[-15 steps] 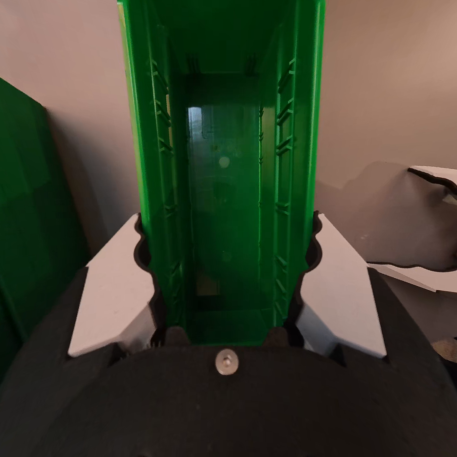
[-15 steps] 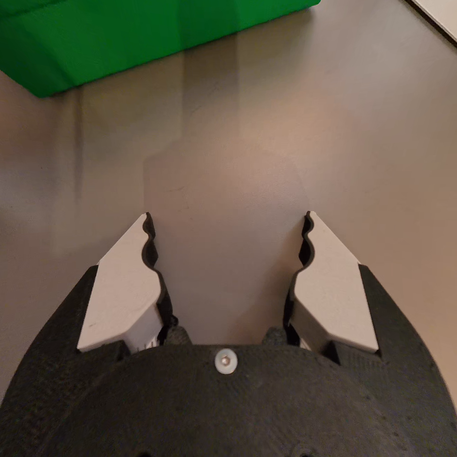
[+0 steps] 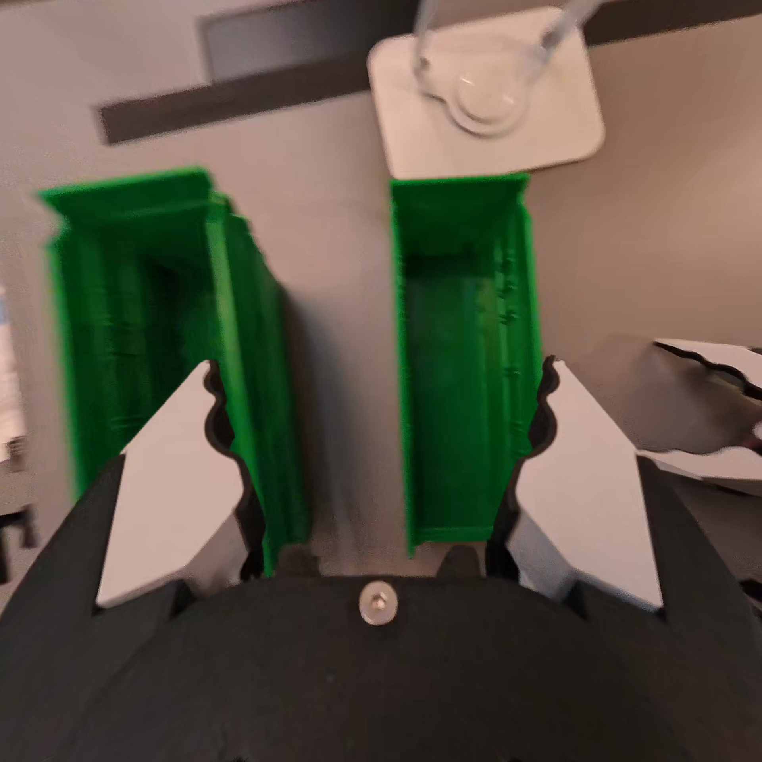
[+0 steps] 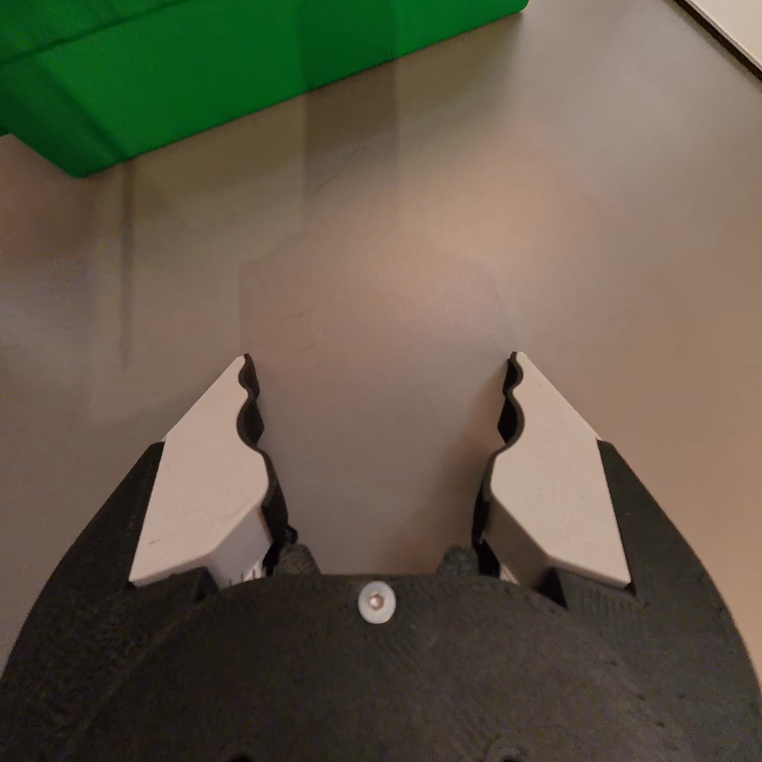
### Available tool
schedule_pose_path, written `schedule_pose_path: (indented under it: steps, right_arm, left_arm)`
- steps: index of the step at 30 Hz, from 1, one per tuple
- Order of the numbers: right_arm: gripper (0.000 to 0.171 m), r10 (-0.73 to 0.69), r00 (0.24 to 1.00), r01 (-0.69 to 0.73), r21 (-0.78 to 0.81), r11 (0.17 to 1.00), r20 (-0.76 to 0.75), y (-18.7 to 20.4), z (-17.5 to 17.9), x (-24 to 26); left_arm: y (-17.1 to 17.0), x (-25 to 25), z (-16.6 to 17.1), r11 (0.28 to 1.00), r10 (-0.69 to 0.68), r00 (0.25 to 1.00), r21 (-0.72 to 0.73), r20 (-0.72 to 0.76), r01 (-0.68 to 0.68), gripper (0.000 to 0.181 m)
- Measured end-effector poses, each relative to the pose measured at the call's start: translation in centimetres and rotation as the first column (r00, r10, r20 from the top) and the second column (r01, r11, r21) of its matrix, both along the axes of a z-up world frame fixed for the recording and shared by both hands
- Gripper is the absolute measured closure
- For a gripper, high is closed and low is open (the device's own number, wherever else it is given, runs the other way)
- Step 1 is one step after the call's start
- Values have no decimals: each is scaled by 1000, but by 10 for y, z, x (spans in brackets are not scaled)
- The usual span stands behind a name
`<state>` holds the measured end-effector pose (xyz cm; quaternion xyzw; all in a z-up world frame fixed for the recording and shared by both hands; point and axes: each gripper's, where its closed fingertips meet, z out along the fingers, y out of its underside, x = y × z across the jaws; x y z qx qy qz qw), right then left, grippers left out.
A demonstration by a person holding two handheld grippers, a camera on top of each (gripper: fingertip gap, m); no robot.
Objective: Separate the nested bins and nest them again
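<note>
In the blurred left wrist view two green bins stand side by side on the table, open tops towards the camera. The left green bin point(image 3: 156, 330) shows several stepped rims, as if bins are nested in it. The right green bin point(image 3: 457, 371) is single and empty. My left gripper point(image 3: 379, 367) is open and empty, above the gap between them, its right finger beside the right bin's outer wall. My right gripper point(image 4: 379, 354) is open and empty over bare table, with a green bin's wall point(image 4: 206, 74) ahead at upper left. It also shows in the left wrist view point(image 3: 721, 396).
A white flat base with a clear stand point(image 3: 482, 99) sits just behind the right bin. A dark strip point(image 3: 231, 103) runs along the table's back. A white object point(image 3: 8, 371) is at the left edge. A white edge point(image 4: 742, 29) shows at the top right corner.
My left gripper has let go of the green bin, opened wider and pulled back, so both bins now show. My right gripper has barely moved.
</note>
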<state>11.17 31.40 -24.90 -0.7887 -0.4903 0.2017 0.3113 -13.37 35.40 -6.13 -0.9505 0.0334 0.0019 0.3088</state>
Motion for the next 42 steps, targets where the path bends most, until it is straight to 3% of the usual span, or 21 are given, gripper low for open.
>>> schedule_pose_path:
  steps: [3, 7, 10, 15, 23, 42]
  right_arm:
    - [54, 1, 1000, -1, 0, 1000, 0, 0, 0, 0]
    - [54, 1, 1000, -1, 0, 1000, 0, 0, 0, 0]
    - [54, 1, 1000, -1, 0, 1000, -1, 0, 0, 0]
    - [54, -2, 1000, 2, 0, 1000, -1, 0, 0, 0]
    - [54, -3, 1000, 3, 1, 1000, -1, 0, 0, 0]
    - [54, -4, 1000, 4, 1, 1000, -1, 1, 0, -1]
  left_arm:
    - [1, -64, 14, 996, 85, 995, -25, -47, -86, 36]
    - [-4, -116, -8, 983, 142, 990, -118, 15, -139, 52]
    - [-14, -128, -36, 962, 174, 984, -224, 49, -159, 49]
    - [-25, -131, -58, 940, 158, 987, -304, -5, -152, 57]
    - [-25, -134, -54, 951, 138, 990, -276, -20, -138, 81]
    - [-19, -136, -33, 972, 134, 991, -193, -12, -134, 87]
